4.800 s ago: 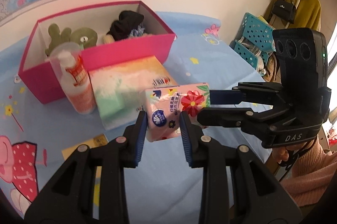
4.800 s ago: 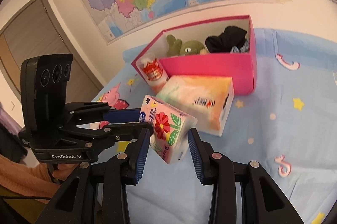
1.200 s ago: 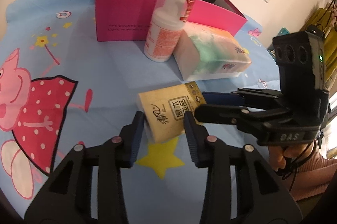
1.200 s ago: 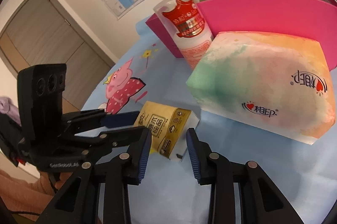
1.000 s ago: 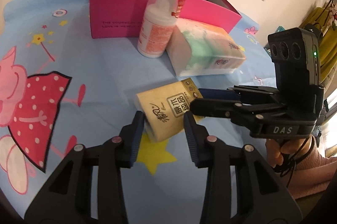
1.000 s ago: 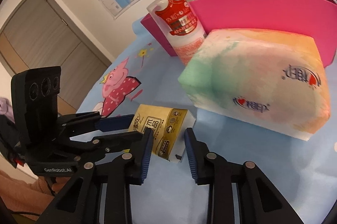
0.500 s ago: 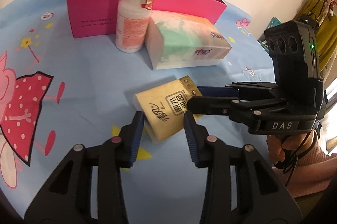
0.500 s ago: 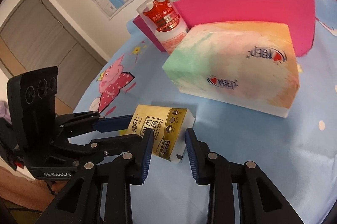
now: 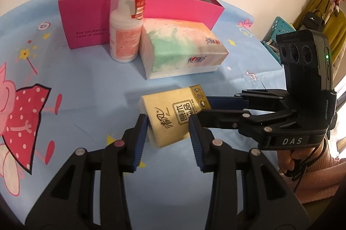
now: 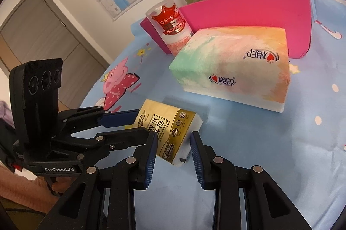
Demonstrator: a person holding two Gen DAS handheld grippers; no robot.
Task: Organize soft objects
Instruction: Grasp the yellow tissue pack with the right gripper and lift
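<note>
Your left gripper (image 9: pixel 167 130): jaws spread, now straddling the yellow tissue pack (image 9: pixel 173 114), not pinching
Your right gripper (image 10: pixel 173 143): spread too, crossing in from 3 o'clock
What changed: flowered pack gone; this one lifts next, I judge
Pink box (image 9: pixel 86 20): 12 o'clock, behind pastel tissue box (image 9: pixel 183 50) and bottle (image 9: pixel 126 26)

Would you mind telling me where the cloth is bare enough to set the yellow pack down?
Bare cloth lies right of the big tissue pack and left of the bottle. Crowded around the yellow pack, between both grippers, and before the box.
</note>
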